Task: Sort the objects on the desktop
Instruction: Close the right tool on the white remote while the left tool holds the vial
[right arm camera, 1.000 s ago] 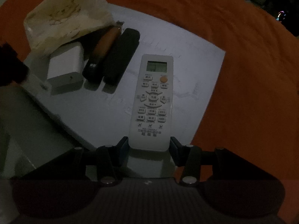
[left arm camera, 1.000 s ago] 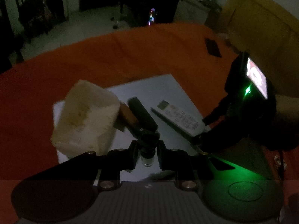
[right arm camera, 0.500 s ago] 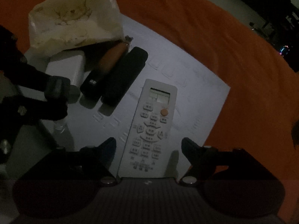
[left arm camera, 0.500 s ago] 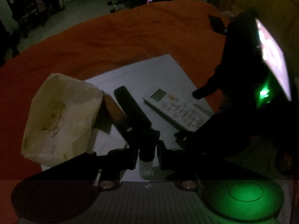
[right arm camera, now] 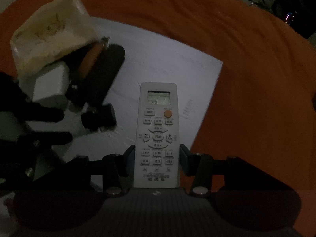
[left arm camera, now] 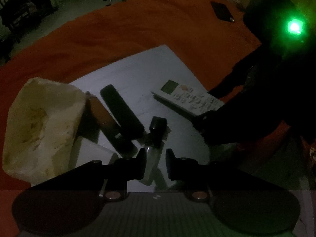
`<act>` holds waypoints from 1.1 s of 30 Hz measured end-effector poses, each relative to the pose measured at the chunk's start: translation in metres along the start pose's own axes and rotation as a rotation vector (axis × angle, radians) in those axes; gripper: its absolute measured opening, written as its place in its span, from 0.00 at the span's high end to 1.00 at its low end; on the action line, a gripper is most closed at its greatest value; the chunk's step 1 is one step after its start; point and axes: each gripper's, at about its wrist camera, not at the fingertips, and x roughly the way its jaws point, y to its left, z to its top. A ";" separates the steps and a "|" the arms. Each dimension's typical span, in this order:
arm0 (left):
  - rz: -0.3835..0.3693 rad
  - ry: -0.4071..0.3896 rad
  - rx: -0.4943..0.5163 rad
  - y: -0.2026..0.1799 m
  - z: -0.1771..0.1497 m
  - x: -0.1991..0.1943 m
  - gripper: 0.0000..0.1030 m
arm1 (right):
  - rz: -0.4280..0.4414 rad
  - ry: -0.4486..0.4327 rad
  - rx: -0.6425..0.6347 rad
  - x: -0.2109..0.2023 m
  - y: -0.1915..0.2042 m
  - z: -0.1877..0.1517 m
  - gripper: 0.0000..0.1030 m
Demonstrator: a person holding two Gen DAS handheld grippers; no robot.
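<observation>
my right hand-held gripper (right arm camera: 157,159) has just been closing, and its fingers are now flanking the remote control (right arm camera: 157,130). my left hand-held gripper (left arm camera: 156,163) is pinching the small bottle (left arm camera: 155,138), lowering it at 9 o'clock of the remote, onto the white sheet (right arm camera: 167,63).

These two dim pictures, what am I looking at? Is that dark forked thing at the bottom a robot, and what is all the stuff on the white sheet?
No robot: a person carries a two-finger gripper in each hand, and each has a camera looking along its fingers. One picture is from the left gripper, the other from the right gripper. On an orange cloth lies a white sheet. On it are a cream bag, a white block, a brown-and-black stick and a black bar. The left gripper is shut on a small clear bottle with a black cap. The right gripper's jaws have just been closing around a white remote control, which now sits snugly between them.
</observation>
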 end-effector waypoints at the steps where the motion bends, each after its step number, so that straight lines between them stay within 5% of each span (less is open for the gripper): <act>1: 0.000 0.003 -0.002 0.000 0.001 0.000 0.83 | 0.001 -0.001 0.003 -0.001 -0.001 -0.001 0.52; 4: 0.010 0.000 0.008 0.001 0.004 -0.002 0.80 | 0.003 -0.001 0.009 -0.001 0.000 -0.001 0.52; 8: 0.041 0.002 0.046 0.004 0.005 -0.005 0.49 | 0.011 0.000 0.002 -0.003 0.004 -0.003 0.52; 12: 0.036 0.020 0.060 0.009 0.003 -0.002 0.32 | 0.022 -0.004 0.006 -0.005 0.006 -0.005 0.52; 19: -0.034 -0.019 0.085 0.016 0.001 0.006 0.29 | 0.012 -0.001 -0.001 -0.005 0.010 -0.004 0.52; 23: -0.103 -0.018 0.076 0.018 0.003 0.015 0.42 | 0.013 -0.003 0.001 -0.004 0.011 -0.004 0.52; 27: -0.151 0.031 0.045 0.021 0.004 0.027 0.79 | 0.022 -0.005 0.017 -0.004 0.009 -0.005 0.52; 33: -0.141 0.081 0.037 0.017 0.007 0.033 0.85 | 0.035 -0.005 0.026 -0.004 0.006 -0.005 0.52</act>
